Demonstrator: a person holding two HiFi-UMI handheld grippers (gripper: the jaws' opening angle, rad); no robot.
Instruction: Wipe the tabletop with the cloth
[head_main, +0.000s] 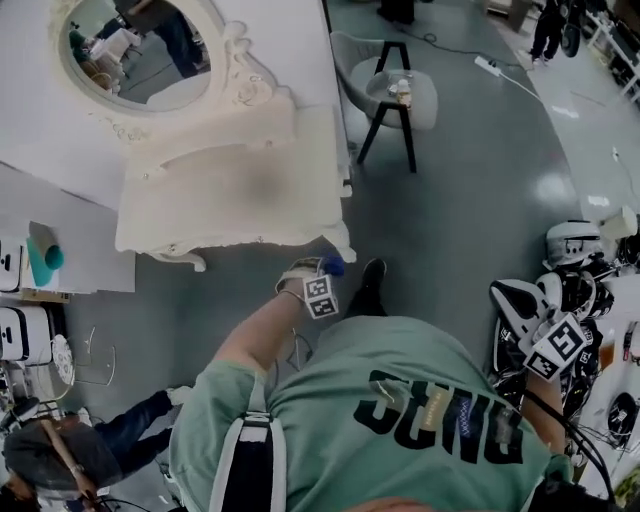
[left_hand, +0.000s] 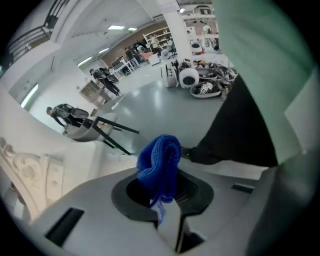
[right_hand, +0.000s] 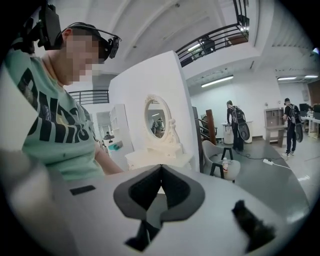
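A bunched blue cloth hangs in my left gripper, whose jaws are shut on it. In the head view the left gripper sits just off the front right corner of the white dressing table, above the grey floor, with the cloth at its tip. That table carries an oval mirror and shows bare in the right gripper view as the dressing table. My right gripper is shut with nothing in it. It is held low at the person's right side, the right gripper far from the table.
A grey chair with a bottle on its seat stands beyond the table. A heap of helmets and gear lies on the floor at the right. A seated person is at the lower left, by a white shelf.
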